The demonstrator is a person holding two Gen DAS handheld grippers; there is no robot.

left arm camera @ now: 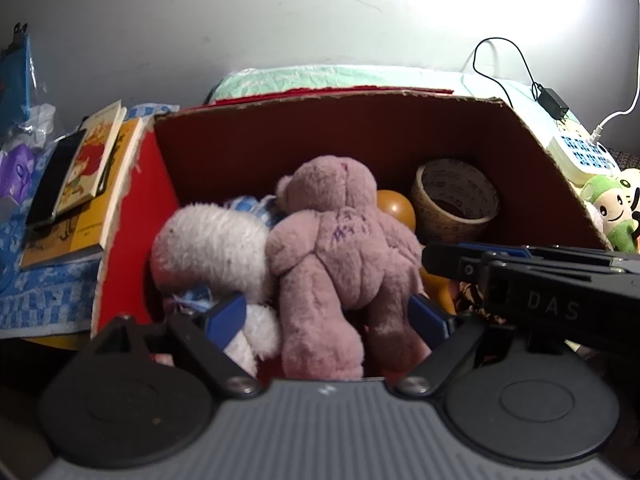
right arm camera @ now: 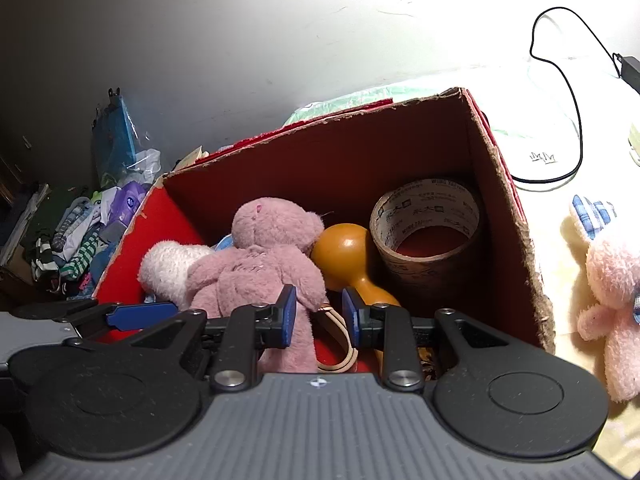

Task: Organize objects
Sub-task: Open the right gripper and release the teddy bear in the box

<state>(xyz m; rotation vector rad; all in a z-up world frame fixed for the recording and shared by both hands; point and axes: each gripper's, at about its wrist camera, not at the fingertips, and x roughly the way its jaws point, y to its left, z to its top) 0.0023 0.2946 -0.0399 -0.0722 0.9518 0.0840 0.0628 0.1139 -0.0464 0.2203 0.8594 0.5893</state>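
Nearest, the left tool (left arm camera: 326,316) stands spread wide, its blue pads either side of the pink teddy bear's (left arm camera: 340,240) legs without pressing, so the bear looks just set down inside the cardboard box (left arm camera: 532,136). The right tool (right arm camera: 320,312) hovers at the box's near edge, jaws narrowed to a small gap with nothing pinched; a pale looped strap lies below that gap. Packed so far: the bear, matted plush with pen marks on its back, leaning on a fluffy white plush (left arm camera: 208,244); a smooth glossy orange gourd-shaped piece (right arm camera: 348,256); a wide roll of printed brown tape (right arm camera: 428,220) standing on its rim. The box is rough corrugated board with torn edges and red outer faces. Left to do, likely: a pale pink plush (right arm camera: 608,288) and a green doll (left arm camera: 612,212) lie outside on the right. Stacked books (left arm camera: 80,184) sit left; clothes pile beyond.
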